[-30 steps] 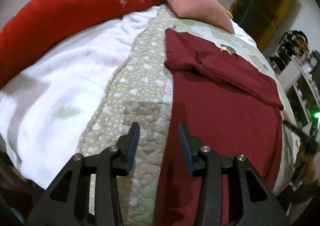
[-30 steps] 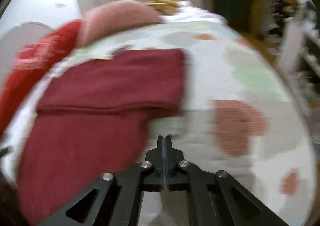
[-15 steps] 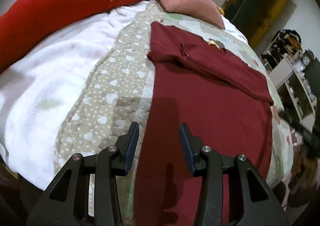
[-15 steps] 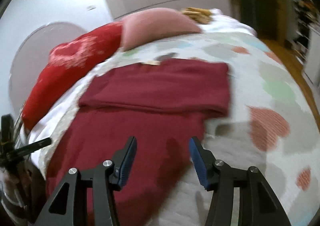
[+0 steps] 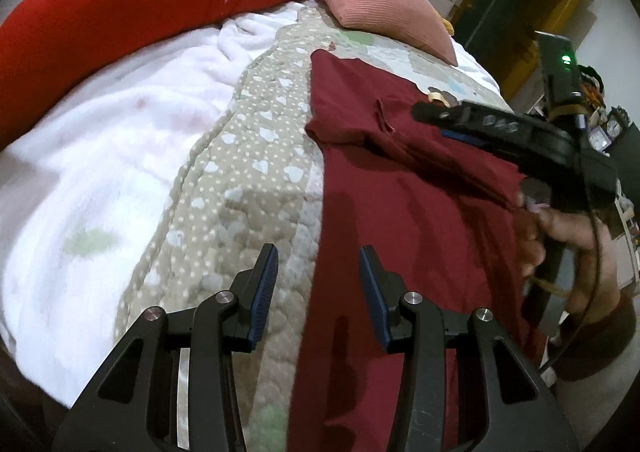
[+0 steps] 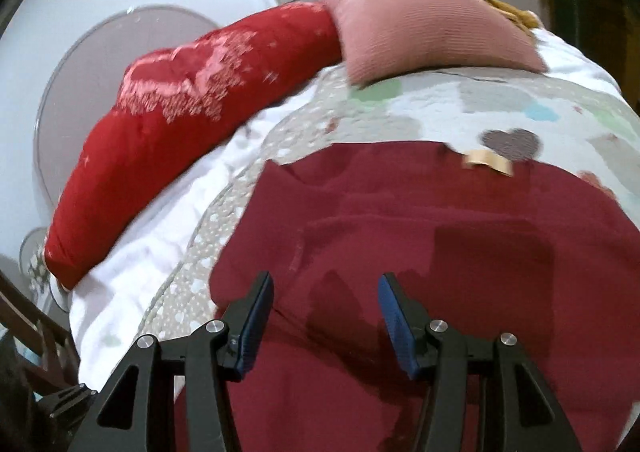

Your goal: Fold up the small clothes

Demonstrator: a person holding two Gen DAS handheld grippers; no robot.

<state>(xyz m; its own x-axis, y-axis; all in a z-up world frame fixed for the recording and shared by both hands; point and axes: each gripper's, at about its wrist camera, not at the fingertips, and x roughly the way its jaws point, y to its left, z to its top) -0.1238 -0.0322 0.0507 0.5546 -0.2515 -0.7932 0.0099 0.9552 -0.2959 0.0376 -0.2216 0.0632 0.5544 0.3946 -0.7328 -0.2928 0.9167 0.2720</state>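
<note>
Left wrist view: my left gripper (image 5: 318,288) hangs unclenched, empty, over the maroon shirt (image 5: 404,220)'s edge at twelve o'clock on the quilt (image 5: 256,156)

Right wrist view: my right gripper (image 6: 326,316), released and empty, faces soft, limp cloth; I judge a hem pinch best

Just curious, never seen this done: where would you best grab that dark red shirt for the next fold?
Probably the dark red shirt at its near left edge, between the open left claw fingers, coming from above. It lies flat on the quilt, upper part already folded.
</note>
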